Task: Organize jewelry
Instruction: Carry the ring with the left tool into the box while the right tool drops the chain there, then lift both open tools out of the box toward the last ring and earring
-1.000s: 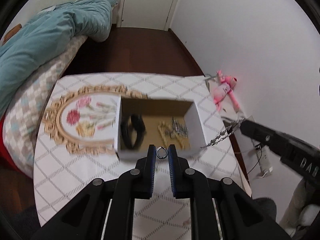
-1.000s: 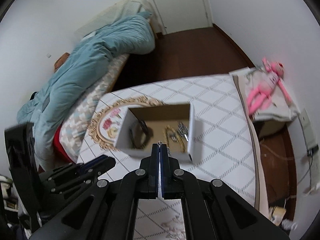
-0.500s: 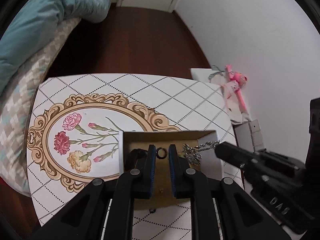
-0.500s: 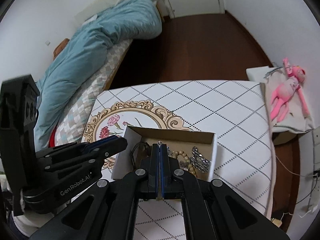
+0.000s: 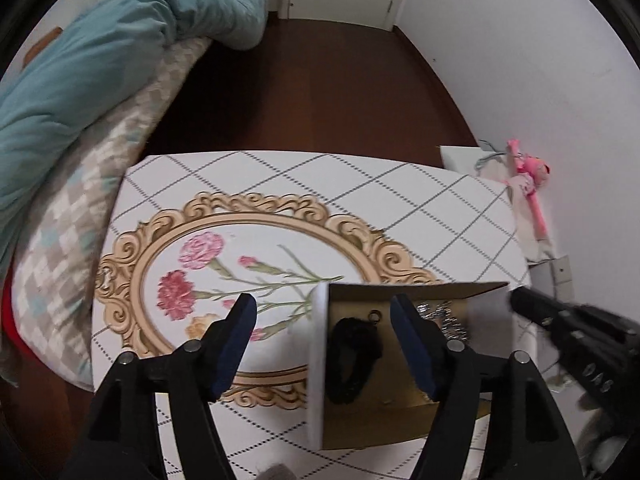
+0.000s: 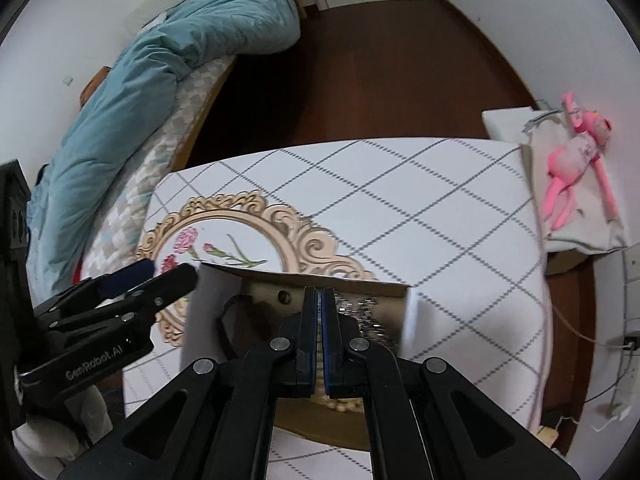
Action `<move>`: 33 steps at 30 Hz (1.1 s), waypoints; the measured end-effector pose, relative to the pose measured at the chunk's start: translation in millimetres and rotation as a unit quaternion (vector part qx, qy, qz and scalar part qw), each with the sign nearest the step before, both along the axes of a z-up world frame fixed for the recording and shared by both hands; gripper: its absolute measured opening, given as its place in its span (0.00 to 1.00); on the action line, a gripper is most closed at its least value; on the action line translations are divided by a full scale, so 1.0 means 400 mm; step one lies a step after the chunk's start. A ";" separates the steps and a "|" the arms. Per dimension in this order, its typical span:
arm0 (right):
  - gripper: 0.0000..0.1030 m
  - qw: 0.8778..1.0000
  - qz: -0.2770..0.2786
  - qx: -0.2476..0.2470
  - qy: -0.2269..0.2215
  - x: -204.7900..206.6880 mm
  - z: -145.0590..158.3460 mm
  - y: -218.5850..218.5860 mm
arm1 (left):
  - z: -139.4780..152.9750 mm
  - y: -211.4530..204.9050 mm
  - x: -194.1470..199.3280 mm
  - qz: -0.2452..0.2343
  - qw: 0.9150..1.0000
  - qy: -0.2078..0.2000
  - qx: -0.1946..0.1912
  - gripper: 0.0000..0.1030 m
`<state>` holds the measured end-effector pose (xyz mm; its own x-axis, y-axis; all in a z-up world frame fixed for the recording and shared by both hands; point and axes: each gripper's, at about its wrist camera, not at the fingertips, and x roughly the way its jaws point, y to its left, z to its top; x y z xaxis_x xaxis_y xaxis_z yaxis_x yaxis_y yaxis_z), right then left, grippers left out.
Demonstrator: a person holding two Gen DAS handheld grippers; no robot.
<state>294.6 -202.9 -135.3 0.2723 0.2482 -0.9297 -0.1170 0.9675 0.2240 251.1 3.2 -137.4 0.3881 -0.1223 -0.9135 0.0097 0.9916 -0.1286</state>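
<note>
A white cardboard box (image 5: pixel 318 360) with a brown inside stands on the table. In it lie a black band (image 5: pixel 354 352), a small metal ring (image 5: pixel 374 314) and a silver chain (image 5: pixel 438 314). My left gripper (image 5: pixel 324 312) is open wide above the box's left wall, empty. My right gripper (image 6: pixel 319 300) is shut over the box (image 6: pixel 204 304); the silver chain (image 6: pixel 362 314) lies just right of its tips and beads (image 6: pixel 340 406) show below them. Whether it still grips the chain is hidden. The right gripper's tip also shows in the left wrist view (image 5: pixel 532 304).
The table (image 5: pixel 400 200) has a white diamond-pattern cloth with a gold-framed flower print (image 5: pixel 224 264). A pink plush toy (image 6: pixel 576 160) lies on a bag to the right. A bed with a teal duvet (image 6: pixel 180 60) stands at left. Dark wood floor lies beyond.
My left gripper has opened and let the ring drop into the box. Both grippers have moved lower and closer over the box. The chain now lies in the box.
</note>
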 end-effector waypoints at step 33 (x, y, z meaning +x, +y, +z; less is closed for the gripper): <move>1.00 0.967 -0.079 -0.187 -0.154 -0.374 0.162 -0.055 | 0.132 -0.023 -0.333 0.033 0.988 -0.138 0.065 1.00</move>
